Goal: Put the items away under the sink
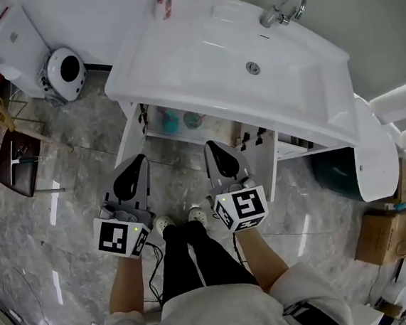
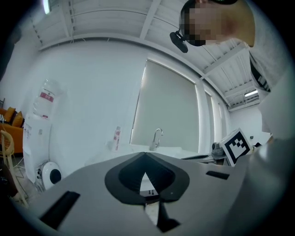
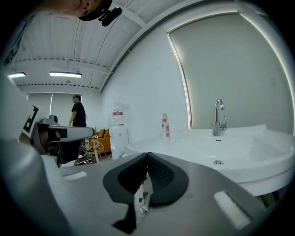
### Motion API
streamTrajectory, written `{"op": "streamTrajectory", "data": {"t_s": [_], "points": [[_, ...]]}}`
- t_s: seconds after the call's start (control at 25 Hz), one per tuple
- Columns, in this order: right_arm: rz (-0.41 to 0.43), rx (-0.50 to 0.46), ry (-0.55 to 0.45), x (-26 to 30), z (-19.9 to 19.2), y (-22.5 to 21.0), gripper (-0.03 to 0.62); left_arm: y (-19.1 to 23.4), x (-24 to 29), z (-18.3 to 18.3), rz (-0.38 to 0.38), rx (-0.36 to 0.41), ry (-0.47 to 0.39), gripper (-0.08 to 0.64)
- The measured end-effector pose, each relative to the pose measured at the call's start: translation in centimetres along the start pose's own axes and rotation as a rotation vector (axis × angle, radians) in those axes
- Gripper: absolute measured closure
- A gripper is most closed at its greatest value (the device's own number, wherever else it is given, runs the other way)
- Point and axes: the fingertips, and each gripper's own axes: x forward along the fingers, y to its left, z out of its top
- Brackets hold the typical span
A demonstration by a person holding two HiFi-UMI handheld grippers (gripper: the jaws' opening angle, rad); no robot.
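Bathroom: sink (image 1: 179,67) w/ faucet (image 1: 282,7), marble floor (image 1: 71,199)

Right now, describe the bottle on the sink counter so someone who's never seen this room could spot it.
Find the wide white sink against the wall, chrome tap at its back. Follow the counter left, away from the tap, to a slim bottle standing upright by the wall. It is the only loose thing on the counter, pale with red print.
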Motion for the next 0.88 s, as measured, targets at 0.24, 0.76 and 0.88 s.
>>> {"op": "streamTrajectory", "data": {"t_s": [0.24, 0.76, 0.88], "points": [[-0.016, -0.008, -0.041, -2.6, 6.0, -0.2, 0.581, -1.7, -0.5, 5.3, -0.015, 0.029, -0.036, 0.552], [-0.038, -0.012, -0.167, -6.8, 15.9, -0.8, 0.581, -5.0, -2.2, 13.7, -0.031, 0.069, -0.114, 0.552], [-0.037, -0.013, -0.184, -7.5, 17.1, -0.9, 0.581, -5.5, -2.8, 15.1, -0.023, 0.082, -0.13, 0.552]]}}
